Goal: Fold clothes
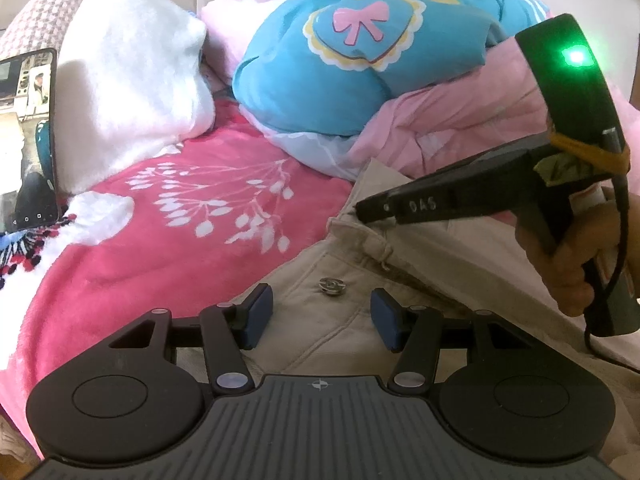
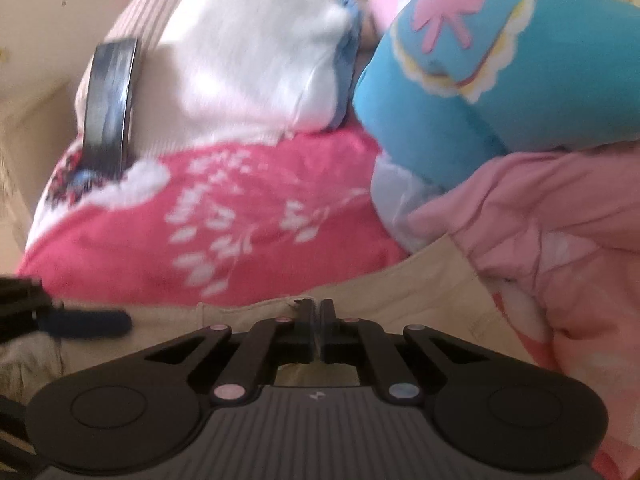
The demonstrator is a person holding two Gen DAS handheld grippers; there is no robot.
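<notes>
Trousers: beige, spread on pink floral blanket, metal button up
Left gripper: jaws open above waistband, astride button
Right gripper: jaws pinched closed on waistband edge

Trousers lie nearest on the blanket; pillows sit behind, a phone leaning at left.

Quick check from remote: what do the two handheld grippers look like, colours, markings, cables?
Left gripper: black linkage arms, blue pads, silver pivot pins, ribbed grey base. Right gripper: black, lettered "DAS", green light on its housing, yellow band, black cable trailing from its handle.
</notes>
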